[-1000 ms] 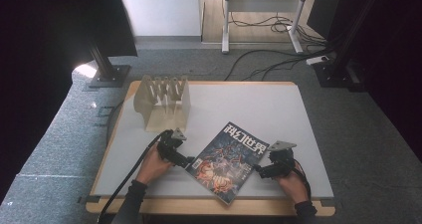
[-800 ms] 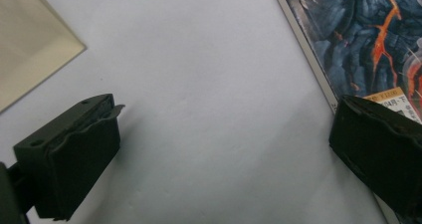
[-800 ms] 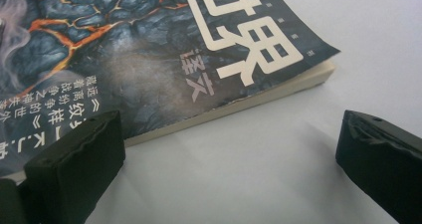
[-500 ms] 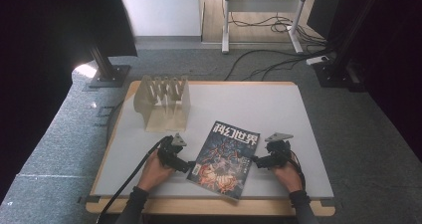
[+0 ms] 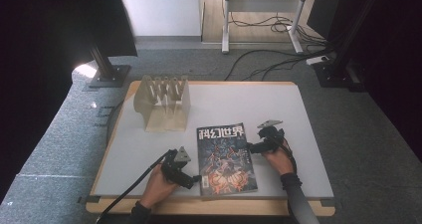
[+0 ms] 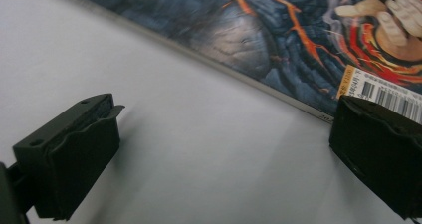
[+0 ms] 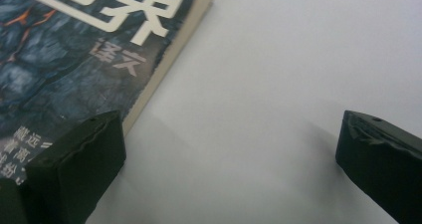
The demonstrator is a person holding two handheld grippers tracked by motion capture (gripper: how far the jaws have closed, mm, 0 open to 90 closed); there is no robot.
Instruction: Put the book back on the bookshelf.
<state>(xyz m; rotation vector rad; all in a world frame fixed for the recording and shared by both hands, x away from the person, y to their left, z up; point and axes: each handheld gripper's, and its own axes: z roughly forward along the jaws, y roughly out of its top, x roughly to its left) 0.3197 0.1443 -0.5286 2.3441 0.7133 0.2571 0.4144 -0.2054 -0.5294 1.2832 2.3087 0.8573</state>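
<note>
We hold the left gripper (image 5: 193, 178) at the near left edge of the magazine (image 5: 225, 158), which lies flat on the near middle of the table (image 5: 298, 114) with its long axis running near to far; the right gripper (image 5: 253, 146) stands against its right edge, farther up. Both pairs of jaws are spread wide and grip nothing, one jaw of each resting over the cover's margin and the other on bare table. We judge both hands equally close, so the magazine sits between them, ahead of the wooden rack (image 5: 163, 102) far left.
</note>
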